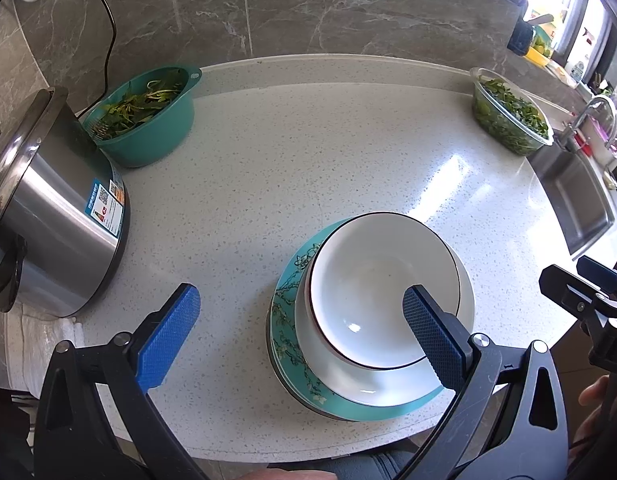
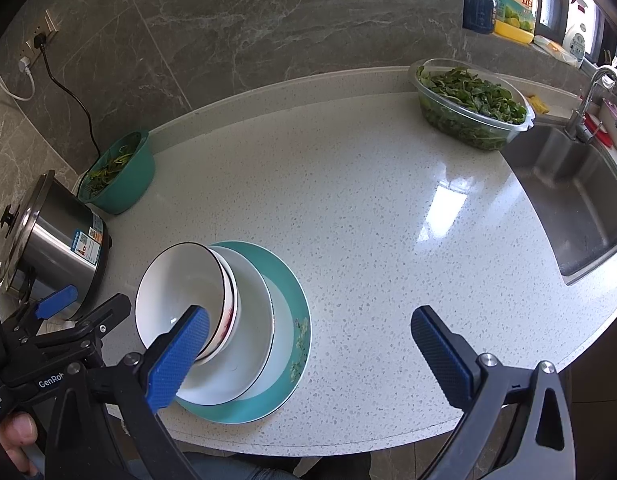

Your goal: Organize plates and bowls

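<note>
Bowls point(image 1: 372, 292) sit nested on stacked plates point(image 1: 292, 344) near the desk's point(image 1: 308, 152) front edge — left tongs point(image 1: 300, 320) gape wide around them, right tongs point(image 2: 308, 344) open just beside, both empty.

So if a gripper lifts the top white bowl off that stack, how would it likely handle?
The top white bowl looks like glazed ceramic: rigid, probably fragile if dropped. Its glossy surface shows highlights, so the rim may be slippery. It sits nested on another bowl and plates above the teal plate, so a sideways push would likely shift the stack rather than tip it.
</note>
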Tool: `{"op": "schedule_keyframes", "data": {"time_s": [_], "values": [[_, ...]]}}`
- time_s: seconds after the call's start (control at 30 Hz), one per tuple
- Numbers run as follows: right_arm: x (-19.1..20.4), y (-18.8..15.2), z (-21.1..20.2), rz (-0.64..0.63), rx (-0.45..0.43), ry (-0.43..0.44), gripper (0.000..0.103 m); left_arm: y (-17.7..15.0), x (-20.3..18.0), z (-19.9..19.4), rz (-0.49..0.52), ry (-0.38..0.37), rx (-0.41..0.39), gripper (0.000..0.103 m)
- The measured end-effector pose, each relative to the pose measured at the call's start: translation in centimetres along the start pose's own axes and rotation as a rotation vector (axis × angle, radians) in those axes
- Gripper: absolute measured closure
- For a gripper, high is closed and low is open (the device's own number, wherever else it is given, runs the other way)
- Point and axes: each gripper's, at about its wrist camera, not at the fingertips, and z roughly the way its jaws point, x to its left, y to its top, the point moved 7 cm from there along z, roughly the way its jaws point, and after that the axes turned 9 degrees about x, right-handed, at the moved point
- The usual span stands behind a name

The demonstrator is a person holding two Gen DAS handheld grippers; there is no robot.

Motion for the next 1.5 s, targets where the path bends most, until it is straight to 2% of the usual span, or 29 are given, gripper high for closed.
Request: {"op": "schedule_keyframes", "data": {"time_s": [1.5], "values": [[-0.10, -0.09, 0.72, -0.001, 0.017, 0.006, 0.000, -0.03, -0.36, 0.30, -0.020, -0.003, 0.002, 0.000]]}}
